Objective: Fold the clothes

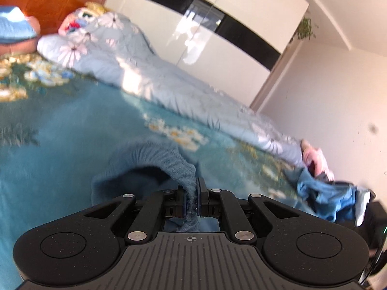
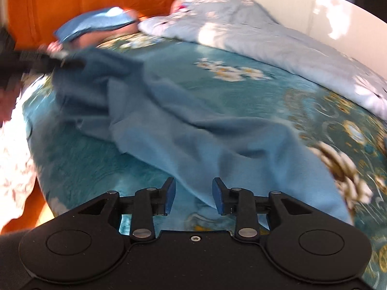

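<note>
A blue fleece garment (image 2: 193,125) lies spread across the teal flowered bedspread (image 2: 314,96). My left gripper (image 1: 192,195) is shut on a bunched edge of this garment (image 1: 167,159) and lifts it off the bed. In the right wrist view the left gripper (image 2: 58,61) shows at the far left, holding the garment's far end. My right gripper (image 2: 193,195) is open, with the garment's near edge lying between and just beyond its blue pads (image 2: 170,195). It holds nothing.
A pale blue flowered quilt (image 1: 145,72) is heaped along the far side of the bed. Pillows (image 1: 14,29) rest against the orange headboard (image 2: 72,0). A pile of blue and pink clothes (image 1: 321,188) lies at the bed's right end. A white wardrobe (image 1: 217,36) stands behind.
</note>
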Action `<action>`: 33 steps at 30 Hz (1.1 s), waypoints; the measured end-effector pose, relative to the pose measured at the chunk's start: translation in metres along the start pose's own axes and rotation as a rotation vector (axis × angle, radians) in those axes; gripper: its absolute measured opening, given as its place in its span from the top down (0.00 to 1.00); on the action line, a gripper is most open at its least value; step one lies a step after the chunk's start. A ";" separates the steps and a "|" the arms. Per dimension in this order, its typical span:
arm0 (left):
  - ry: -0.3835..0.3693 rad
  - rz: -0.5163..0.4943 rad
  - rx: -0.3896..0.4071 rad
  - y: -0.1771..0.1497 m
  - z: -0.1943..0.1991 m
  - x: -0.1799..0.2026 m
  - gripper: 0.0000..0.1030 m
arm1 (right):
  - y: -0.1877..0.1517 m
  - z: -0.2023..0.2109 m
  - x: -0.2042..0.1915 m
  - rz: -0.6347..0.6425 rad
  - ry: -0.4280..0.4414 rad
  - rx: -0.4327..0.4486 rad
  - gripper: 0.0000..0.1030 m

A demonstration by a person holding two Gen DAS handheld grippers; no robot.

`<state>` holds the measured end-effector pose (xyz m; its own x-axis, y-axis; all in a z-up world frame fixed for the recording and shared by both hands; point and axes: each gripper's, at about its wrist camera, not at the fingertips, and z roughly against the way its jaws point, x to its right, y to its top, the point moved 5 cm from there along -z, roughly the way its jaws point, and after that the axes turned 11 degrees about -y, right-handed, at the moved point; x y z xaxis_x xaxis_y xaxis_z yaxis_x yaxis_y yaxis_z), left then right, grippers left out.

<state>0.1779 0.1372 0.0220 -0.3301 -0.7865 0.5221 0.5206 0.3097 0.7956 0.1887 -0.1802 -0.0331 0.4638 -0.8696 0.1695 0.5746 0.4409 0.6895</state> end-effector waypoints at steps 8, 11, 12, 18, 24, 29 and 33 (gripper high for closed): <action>-0.012 -0.050 0.081 0.041 0.012 0.026 0.95 | 0.002 -0.014 -0.009 0.071 -0.095 -0.013 0.99; -0.021 -0.070 0.122 0.054 0.024 0.037 0.95 | 0.010 0.009 -0.003 0.032 -0.149 0.051 0.99; -0.027 -0.077 0.134 0.058 0.028 0.041 0.95 | 0.015 0.021 0.002 0.017 -0.173 0.082 0.99; -0.055 -0.114 0.208 0.087 0.049 0.063 0.95 | 0.059 0.099 0.037 -0.054 -0.323 0.291 0.99; -0.086 -0.154 0.298 0.120 0.068 0.083 0.95 | 0.102 0.167 0.058 -0.054 -0.455 0.488 0.99; -0.098 -0.164 0.286 0.138 0.056 0.087 0.95 | 0.130 0.172 0.070 -0.018 -0.504 0.514 0.99; -0.045 -0.133 0.211 0.137 0.013 0.064 0.95 | 0.148 0.114 0.093 0.030 -0.521 0.426 1.00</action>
<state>0.2178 0.1358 0.1681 -0.4221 -0.8043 0.4183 0.2958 0.3139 0.9022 0.2397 -0.2210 0.1649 0.0282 -0.8993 0.4364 0.2004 0.4328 0.8789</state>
